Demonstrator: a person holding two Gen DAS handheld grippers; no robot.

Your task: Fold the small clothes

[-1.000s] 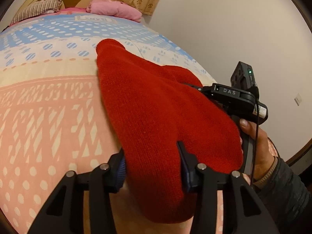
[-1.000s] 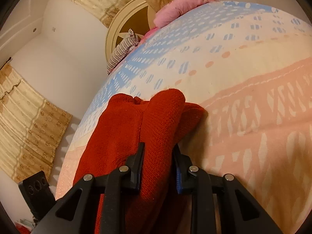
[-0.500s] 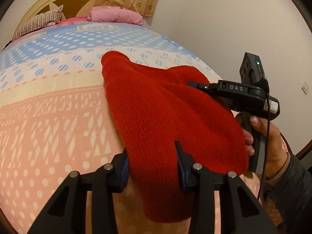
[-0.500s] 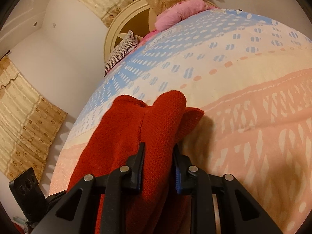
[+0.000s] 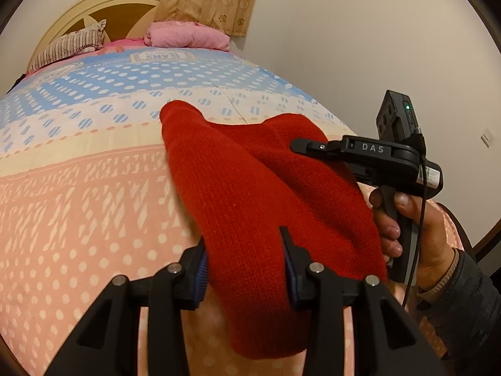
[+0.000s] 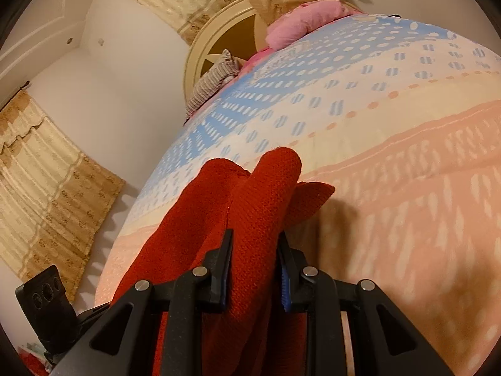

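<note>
Both jaws on red knit garment [image 5: 250, 194]

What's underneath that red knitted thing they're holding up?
Under the red knit garment lies the patterned bedspread, pink with white marks. Whatever sits directly beneath the hanging fabric is covered, so it cannot be seen.

I see one bed [image 5: 78, 188], patterned pink, cream and blue cover. On it: red knit garment [image 5: 250, 194], striped pillow [image 5: 67, 48], pink bundle [image 5: 188, 36].

One red knit garment [image 5: 250, 194], two pillows [image 5: 188, 36]
</note>
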